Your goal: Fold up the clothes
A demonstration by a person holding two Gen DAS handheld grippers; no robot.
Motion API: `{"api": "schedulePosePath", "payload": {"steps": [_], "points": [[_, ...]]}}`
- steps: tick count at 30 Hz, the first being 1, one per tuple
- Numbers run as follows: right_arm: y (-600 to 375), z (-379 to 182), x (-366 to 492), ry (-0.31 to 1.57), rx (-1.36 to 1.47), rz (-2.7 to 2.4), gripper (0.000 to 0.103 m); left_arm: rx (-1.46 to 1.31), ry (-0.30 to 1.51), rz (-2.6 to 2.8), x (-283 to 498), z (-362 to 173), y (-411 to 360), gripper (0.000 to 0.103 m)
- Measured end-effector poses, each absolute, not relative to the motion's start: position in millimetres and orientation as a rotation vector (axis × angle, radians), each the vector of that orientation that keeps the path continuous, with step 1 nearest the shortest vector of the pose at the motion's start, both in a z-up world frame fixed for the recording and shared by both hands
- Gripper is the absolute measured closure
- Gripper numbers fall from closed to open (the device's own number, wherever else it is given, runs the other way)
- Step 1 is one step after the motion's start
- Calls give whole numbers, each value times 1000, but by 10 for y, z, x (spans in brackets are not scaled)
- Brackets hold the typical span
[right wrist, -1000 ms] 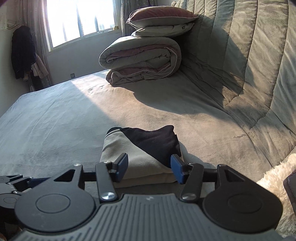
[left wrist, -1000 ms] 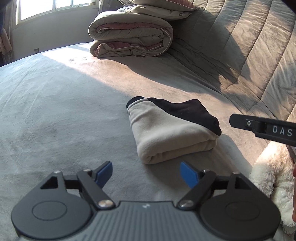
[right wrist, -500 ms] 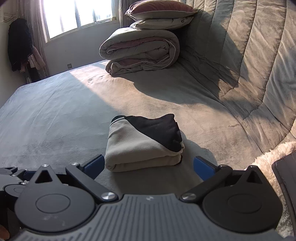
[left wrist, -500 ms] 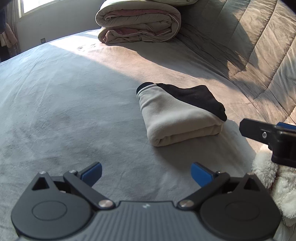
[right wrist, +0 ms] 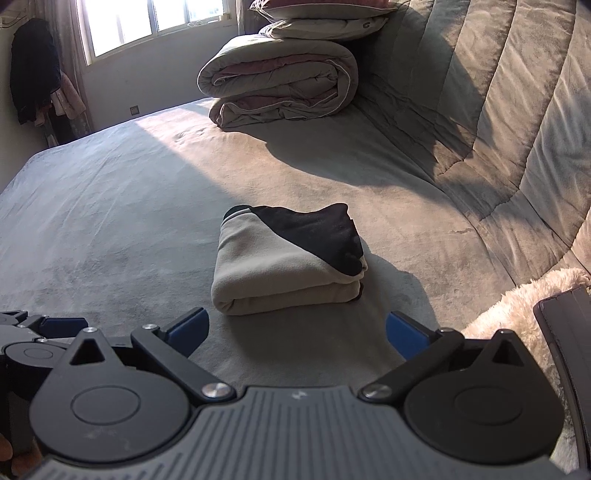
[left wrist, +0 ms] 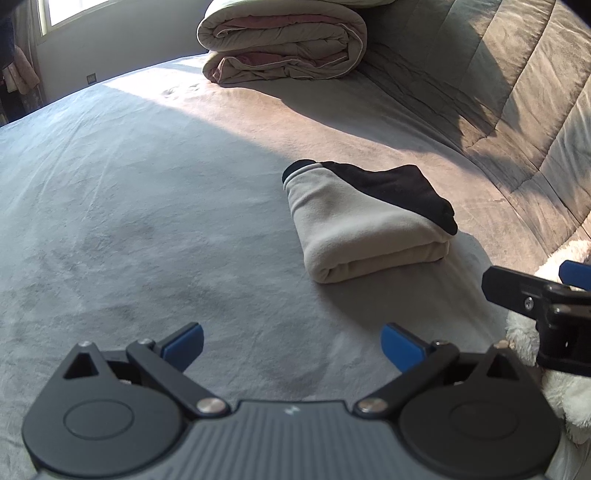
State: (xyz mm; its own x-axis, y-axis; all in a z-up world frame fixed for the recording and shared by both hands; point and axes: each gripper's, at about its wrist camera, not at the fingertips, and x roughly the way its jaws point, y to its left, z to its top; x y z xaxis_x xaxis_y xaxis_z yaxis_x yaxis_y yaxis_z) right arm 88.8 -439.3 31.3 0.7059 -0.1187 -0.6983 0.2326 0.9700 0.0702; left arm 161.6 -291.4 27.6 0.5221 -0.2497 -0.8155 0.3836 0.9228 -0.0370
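A grey garment with a black part [left wrist: 364, 225] lies folded into a compact stack on the grey bed cover [left wrist: 129, 206]. In the right wrist view the same folded garment [right wrist: 284, 262] sits just beyond the fingertips. My left gripper [left wrist: 291, 345] hovers open in front of and to the left of the stack, nothing between its blue pads. My right gripper [right wrist: 297, 330] is open too, a short way back from the stack's near edge, touching nothing. The right gripper's black finger [left wrist: 517, 291] shows at the right edge of the left wrist view.
A rolled duvet [right wrist: 280, 85] with pillows [right wrist: 321, 22] on top lies at the far end of the bed. A quilted headboard cover [right wrist: 498, 110] rises on the right. A white fluffy throw [right wrist: 517, 310] and a dark flat object [right wrist: 569, 332] lie near right.
Both grippers opened wide and drew back from the folded garment. The right one, which was close over the stack's near edge, now stands clear of it.
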Motion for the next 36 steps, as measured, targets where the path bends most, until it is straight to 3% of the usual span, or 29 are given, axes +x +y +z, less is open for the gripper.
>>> {"api": "schedulePosePath", "payload": {"steps": [36], "points": [[-4116,452,574,763,150,-197,0,166,947,-379,1255,511,-2500,1]]}}
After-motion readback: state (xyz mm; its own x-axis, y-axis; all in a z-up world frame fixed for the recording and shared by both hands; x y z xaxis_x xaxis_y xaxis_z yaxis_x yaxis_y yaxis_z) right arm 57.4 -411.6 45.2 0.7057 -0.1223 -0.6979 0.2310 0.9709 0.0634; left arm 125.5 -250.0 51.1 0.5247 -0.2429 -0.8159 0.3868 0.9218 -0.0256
